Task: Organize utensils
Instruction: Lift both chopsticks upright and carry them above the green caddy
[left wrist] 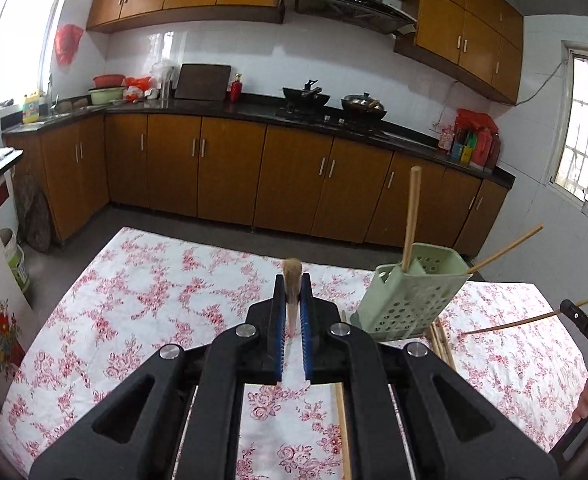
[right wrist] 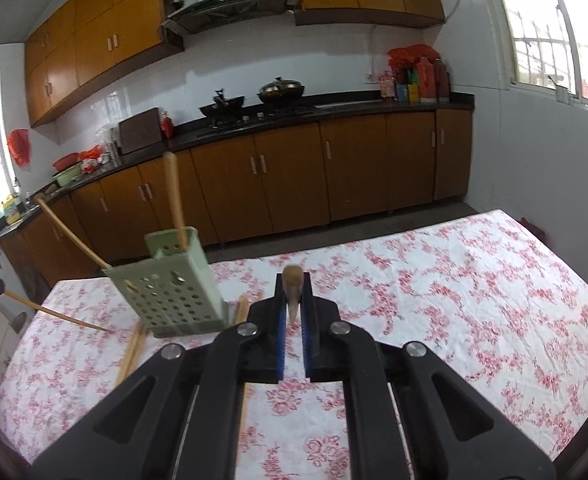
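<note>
On the left, the left gripper (left wrist: 292,292) has its blue-padded fingers (left wrist: 281,320) pinched on a wooden chopstick (left wrist: 292,280). Seen end-on, the stick shows a pale, slightly worn butt poking up past the fingertips, and its shaft runs down between the pads above the tablecloth (left wrist: 153,300), a white cloth with pink and red flowers.

To the right of that gripper stands the utensil holder (left wrist: 410,296), a pale green plastic box with round holes in its walls and a divided top. It leans a little in this view. One light wooden chopstick (left wrist: 410,216) stands nearly upright in its far-left compartment; a second one (left wrist: 510,246) slants out over the right rim. Several loose chopsticks (left wrist: 442,340) lie flat on the cloth just beside the holder's base, and another (left wrist: 344,420) lies nearer, partly hidden under the gripper.

Farther right, the right gripper (right wrist: 292,292) likewise pinches a chopstick (right wrist: 292,286) between its blue pads (right wrist: 281,328), the rounded brown end up and a tapering shaft below, clear of the cloth. In its view the holder (right wrist: 169,292) sits to the left, with the other gripper's chopstick (right wrist: 49,312) angled down toward the cloth.
</note>
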The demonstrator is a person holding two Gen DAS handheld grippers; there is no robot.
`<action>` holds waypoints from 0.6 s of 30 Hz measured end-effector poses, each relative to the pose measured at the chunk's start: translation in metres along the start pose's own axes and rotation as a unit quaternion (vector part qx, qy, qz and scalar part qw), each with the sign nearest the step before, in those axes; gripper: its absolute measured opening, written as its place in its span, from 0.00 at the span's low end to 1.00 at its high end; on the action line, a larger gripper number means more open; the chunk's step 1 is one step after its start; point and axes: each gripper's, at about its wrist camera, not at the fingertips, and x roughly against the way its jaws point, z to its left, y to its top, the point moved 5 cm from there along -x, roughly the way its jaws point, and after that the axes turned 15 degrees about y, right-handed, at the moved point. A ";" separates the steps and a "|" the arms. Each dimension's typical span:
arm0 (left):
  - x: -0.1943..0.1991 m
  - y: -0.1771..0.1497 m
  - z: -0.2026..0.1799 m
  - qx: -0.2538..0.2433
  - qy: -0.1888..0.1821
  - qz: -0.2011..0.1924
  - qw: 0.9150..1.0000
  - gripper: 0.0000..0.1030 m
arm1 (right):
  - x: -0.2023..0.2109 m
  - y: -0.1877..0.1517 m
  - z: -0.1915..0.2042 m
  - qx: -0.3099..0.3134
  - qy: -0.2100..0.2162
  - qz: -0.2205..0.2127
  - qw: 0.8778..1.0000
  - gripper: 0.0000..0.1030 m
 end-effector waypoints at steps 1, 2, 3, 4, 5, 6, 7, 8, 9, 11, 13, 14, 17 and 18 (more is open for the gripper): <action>0.004 0.004 -0.002 -0.002 -0.004 -0.005 1.000 0.07 | 0.003 0.006 0.005 0.003 0.010 -0.002 1.000 0.07; 0.008 0.009 -0.005 -0.004 -0.008 -0.011 1.000 0.07 | 0.007 0.012 0.010 0.005 0.018 -0.005 1.000 0.07; 0.012 0.014 -0.008 -0.007 -0.013 -0.016 1.000 0.07 | 0.010 0.016 0.014 0.007 0.026 -0.007 1.000 0.07; 0.017 0.019 -0.011 -0.009 -0.018 -0.021 1.000 0.07 | 0.013 0.022 0.020 0.007 0.039 -0.009 0.999 0.07; 0.021 0.024 -0.014 -0.011 -0.022 -0.025 0.999 0.07 | 0.018 0.029 0.026 0.006 0.053 -0.010 0.999 0.07; 0.027 0.031 -0.018 -0.013 -0.030 -0.031 0.999 0.07 | 0.022 0.037 0.033 0.005 0.072 -0.012 0.997 0.07; 0.031 0.035 -0.022 -0.013 -0.036 -0.034 0.999 0.07 | 0.025 0.043 0.038 0.005 0.083 -0.013 0.996 0.07; 0.036 0.042 -0.027 -0.015 -0.045 -0.038 0.998 0.07 | 0.029 0.050 0.044 0.006 0.096 -0.014 0.995 0.07; 0.040 0.047 -0.030 -0.015 -0.050 -0.041 0.998 0.07 | 0.032 0.056 0.049 0.007 0.109 -0.016 0.994 0.07; 0.047 0.056 -0.039 -0.014 -0.066 -0.045 0.997 0.07 | 0.037 0.066 0.057 0.006 0.130 -0.019 0.991 0.07; 0.056 0.067 -0.048 -0.011 -0.085 -0.050 0.995 0.07 | 0.040 0.077 0.065 0.008 0.147 -0.027 0.989 0.07; 0.058 0.069 -0.051 -0.010 -0.090 -0.050 0.995 0.07 | 0.041 0.084 0.070 0.010 0.152 -0.034 0.988 0.07; 0.067 0.081 -0.064 -0.004 -0.107 -0.059 0.993 0.07 | 0.041 0.099 0.079 0.016 0.158 -0.047 0.986 0.07; 0.069 0.084 -0.067 -0.003 -0.106 -0.063 0.992 0.07 | 0.040 0.104 0.082 0.020 0.157 -0.052 0.986 0.07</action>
